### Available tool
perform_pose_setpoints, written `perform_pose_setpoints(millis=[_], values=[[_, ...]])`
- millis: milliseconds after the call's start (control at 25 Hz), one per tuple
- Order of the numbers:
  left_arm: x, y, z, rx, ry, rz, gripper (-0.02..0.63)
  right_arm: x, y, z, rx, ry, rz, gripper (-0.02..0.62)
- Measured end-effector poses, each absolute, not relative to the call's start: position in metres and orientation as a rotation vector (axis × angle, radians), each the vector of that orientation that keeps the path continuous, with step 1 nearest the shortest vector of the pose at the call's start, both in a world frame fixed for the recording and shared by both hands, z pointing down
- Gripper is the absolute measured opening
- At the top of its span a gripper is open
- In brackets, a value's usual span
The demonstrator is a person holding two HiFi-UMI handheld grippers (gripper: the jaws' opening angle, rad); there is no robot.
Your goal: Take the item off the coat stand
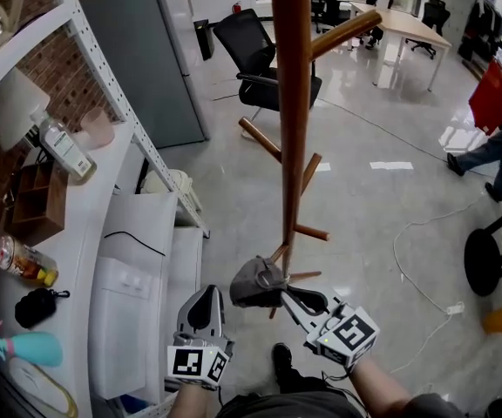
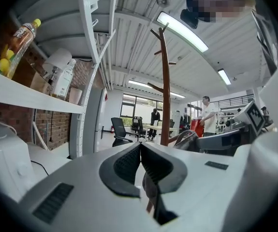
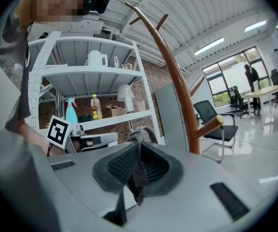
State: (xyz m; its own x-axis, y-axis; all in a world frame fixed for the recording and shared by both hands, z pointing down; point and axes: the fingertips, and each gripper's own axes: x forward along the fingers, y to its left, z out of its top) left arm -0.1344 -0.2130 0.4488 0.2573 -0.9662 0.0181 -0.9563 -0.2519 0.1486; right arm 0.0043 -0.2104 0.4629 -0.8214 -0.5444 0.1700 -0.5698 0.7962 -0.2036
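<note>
A tall wooden coat stand [image 1: 291, 103] with bare pegs rises in front of me. Just left of its lower pole hangs a grey cap [image 1: 253, 281], off the pegs, and my right gripper [image 1: 277, 295] is shut on its edge. In the right gripper view dark cloth [image 3: 133, 177] is pinched between the closed jaws, with the stand [image 3: 177, 91] behind. My left gripper [image 1: 206, 300] hovers left of the cap, shut and empty. The left gripper view shows the cap [image 2: 188, 139] beside the stand [image 2: 165, 91].
A white metal shelf [image 1: 77, 233] on the left carries bottles [image 1: 64, 146], a blue spray bottle [image 1: 24, 347] and a black pouch. A black office chair [image 1: 260, 59] stands behind the stand. A cable [image 1: 408, 242] runs across the glossy floor; a black stool [image 1: 491, 259] and a person stand at right.
</note>
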Motion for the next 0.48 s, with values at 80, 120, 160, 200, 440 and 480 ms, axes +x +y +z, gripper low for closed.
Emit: perform_pose_setpoints(millis=[80,120,160,200,440,480], values=[[-0.136,-0.207,0.448,2.388,-1.826,-0.134,0.008,0.003,-0.204,0.461,0.919,-2.879,0.373,0.021],[-0.137,-0.203,0.447,2.395,-1.819,-0.14,0.008,0.003,-0.2,0.46,0.933,-2.88,0.38,0.021],[-0.138,-0.198,0.446,2.404,-1.812,-0.143,0.008,0.003,-0.195,0.459,0.949,-2.88,0.387,0.021],[-0.139,-0.193,0.444,2.412,-1.804,-0.146,0.008,0.003,-0.19,0.457,0.964,-2.88,0.39,0.021],[-0.145,-0.161,0.432,2.435,-1.768,-0.174,0.008,0.001,-0.156,0.449,1.03,-2.857,0.348,0.021],[-0.145,-0.156,0.43,2.445,-1.759,-0.18,0.008,0.001,-0.151,0.448,1.041,-2.855,0.341,0.021]])
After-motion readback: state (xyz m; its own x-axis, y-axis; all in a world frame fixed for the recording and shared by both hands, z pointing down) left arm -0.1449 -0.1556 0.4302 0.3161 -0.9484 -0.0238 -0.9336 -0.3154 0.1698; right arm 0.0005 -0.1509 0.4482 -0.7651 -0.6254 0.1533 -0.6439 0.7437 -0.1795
